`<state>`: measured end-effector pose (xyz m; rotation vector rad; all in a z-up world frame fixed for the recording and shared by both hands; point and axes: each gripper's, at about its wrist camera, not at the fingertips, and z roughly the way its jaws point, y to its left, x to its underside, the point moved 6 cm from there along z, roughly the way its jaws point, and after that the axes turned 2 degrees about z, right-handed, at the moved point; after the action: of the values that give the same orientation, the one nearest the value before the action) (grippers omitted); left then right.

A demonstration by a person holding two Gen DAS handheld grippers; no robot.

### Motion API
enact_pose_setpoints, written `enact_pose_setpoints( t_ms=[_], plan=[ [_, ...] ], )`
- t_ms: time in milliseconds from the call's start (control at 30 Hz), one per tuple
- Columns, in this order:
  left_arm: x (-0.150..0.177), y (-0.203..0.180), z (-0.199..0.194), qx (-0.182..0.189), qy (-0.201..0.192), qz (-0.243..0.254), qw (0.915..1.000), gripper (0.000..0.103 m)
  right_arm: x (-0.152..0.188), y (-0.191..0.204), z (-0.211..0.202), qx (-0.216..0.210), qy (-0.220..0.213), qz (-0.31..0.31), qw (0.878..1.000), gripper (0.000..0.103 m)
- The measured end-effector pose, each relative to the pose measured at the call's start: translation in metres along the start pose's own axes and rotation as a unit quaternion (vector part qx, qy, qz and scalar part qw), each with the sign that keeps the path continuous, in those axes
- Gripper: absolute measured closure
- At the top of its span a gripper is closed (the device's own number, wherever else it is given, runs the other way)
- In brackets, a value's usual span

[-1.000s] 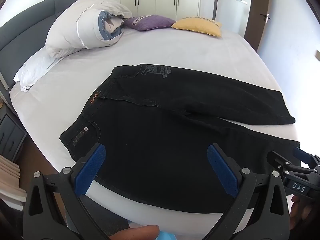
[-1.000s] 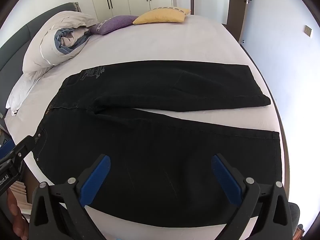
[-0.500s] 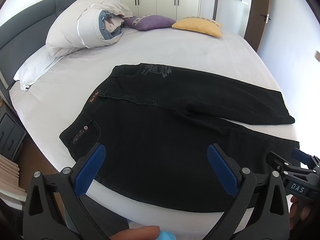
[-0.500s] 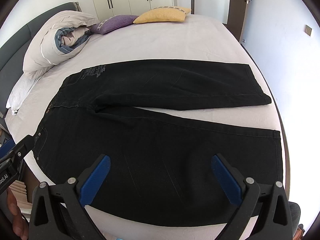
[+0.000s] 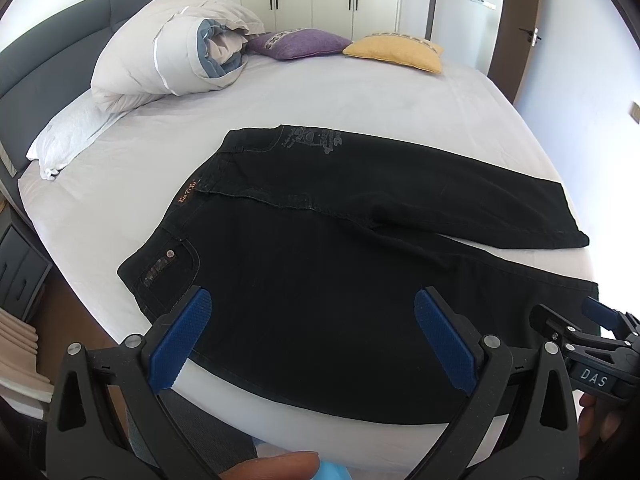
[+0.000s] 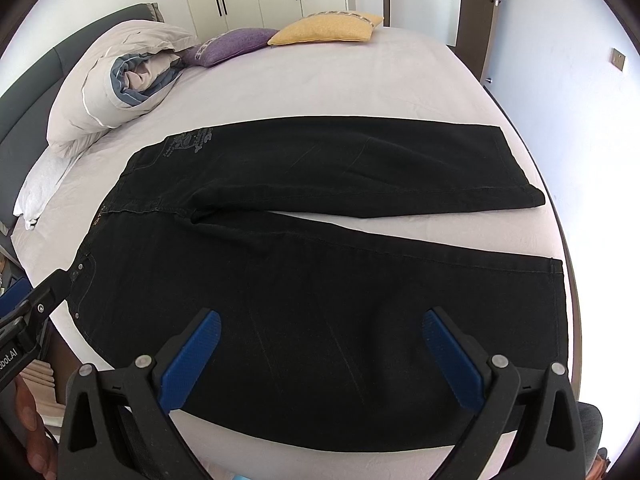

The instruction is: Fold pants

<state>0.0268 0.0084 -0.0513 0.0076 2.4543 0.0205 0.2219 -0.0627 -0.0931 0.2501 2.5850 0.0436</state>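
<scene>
Black pants point(image 5: 328, 264) lie flat on the white bed point(image 5: 352, 96), waist to the left, both legs spread to the right; they also show in the right wrist view point(image 6: 320, 280). My left gripper point(image 5: 312, 320) is open and empty, hovering over the near side of the pants by the waist. My right gripper point(image 6: 320, 344) is open and empty, hovering over the near leg. The right gripper also shows at the left wrist view's right edge point(image 5: 592, 336). The left gripper shows at the right wrist view's left edge point(image 6: 28, 316).
A rolled duvet point(image 5: 172, 52) and a white pillow point(image 5: 68, 132) lie at the head of the bed by the grey headboard point(image 5: 44, 60). A purple cushion point(image 5: 300, 42) and a yellow cushion point(image 5: 396, 52) lie at the far side. Wardrobes and a door stand beyond.
Both grippers have drifted very slightly relative to the pants; both stay open. The pants have not moved.
</scene>
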Motion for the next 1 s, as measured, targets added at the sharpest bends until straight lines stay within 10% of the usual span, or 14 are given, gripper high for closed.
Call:
enact_pose_setpoints(
  t_ms=[1000],
  plan=[
    [0.0041, 0.0011, -0.0001, 0.001, 0.003, -0.003, 1.0000, 0.000, 0.0053, 0.0008, 0.0002, 0.001, 0.003, 0.004, 1.000, 0.000]
  ],
)
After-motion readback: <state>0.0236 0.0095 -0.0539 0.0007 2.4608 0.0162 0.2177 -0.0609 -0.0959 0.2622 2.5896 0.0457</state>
